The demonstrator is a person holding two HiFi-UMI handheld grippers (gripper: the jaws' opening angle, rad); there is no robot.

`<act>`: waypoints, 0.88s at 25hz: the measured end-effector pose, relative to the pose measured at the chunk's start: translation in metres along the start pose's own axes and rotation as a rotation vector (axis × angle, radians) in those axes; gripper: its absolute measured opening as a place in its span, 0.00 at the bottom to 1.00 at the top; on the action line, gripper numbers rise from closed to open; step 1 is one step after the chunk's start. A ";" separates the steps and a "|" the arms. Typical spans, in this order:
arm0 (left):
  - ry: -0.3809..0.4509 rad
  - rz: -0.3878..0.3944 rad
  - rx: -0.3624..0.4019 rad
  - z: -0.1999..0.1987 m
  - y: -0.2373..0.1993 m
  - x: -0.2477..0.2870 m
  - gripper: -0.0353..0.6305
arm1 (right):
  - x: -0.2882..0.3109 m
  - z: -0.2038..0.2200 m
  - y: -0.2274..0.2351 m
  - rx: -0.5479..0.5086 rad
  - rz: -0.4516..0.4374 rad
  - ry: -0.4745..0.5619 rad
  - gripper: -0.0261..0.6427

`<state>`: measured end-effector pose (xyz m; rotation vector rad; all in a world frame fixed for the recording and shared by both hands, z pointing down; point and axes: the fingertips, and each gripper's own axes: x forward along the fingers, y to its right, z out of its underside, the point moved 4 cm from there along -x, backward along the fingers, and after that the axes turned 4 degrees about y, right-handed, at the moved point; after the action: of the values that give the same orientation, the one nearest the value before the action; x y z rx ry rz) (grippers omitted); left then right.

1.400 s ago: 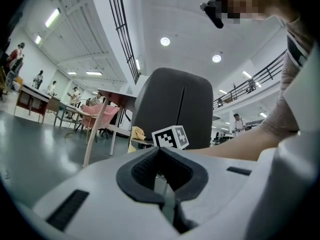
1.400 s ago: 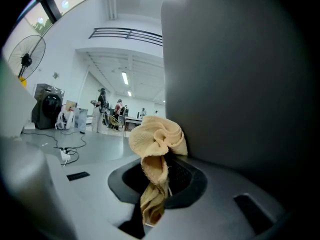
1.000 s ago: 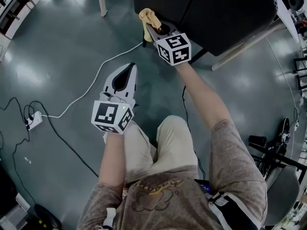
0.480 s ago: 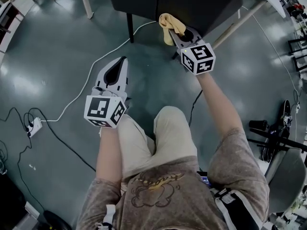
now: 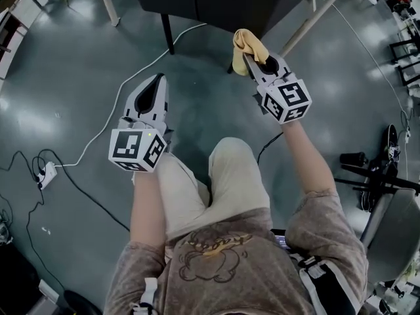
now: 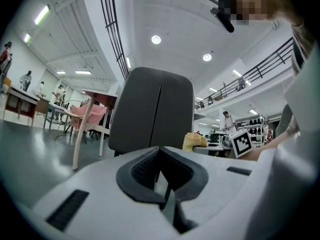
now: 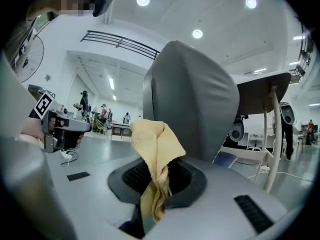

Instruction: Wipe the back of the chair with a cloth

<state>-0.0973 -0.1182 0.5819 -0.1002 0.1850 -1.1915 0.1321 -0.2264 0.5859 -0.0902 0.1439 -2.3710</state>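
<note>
Head view's showing my right gripper (image 5: 254, 63) pinching the yellow cloth (image 5: 247, 42) just below the chair back (image 5: 216, 2) at top centre — it's lying straight ahead, up-frame, nearer this hand. My left gripper (image 5: 155, 84) is hanging closed and empty at mid-left — farther off.

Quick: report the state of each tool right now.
Left tool: closed, nothing between its jaws.
Right tool: closed on the yellow cloth.
</note>
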 end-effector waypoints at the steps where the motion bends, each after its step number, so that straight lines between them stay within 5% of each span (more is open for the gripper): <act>1: 0.000 -0.002 0.002 0.001 0.002 -0.001 0.06 | -0.005 -0.001 -0.001 0.005 0.000 0.004 0.14; 13: 0.048 0.026 -0.049 -0.018 0.026 0.008 0.06 | -0.020 -0.036 -0.011 0.029 -0.038 0.062 0.14; 22: -0.036 -0.005 -0.011 -0.118 0.027 0.011 0.06 | -0.011 -0.138 -0.025 0.065 -0.107 0.036 0.14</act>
<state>-0.0915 -0.1158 0.4606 -0.1315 0.1601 -1.1933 0.1080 -0.1903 0.4522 -0.0246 0.0808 -2.4831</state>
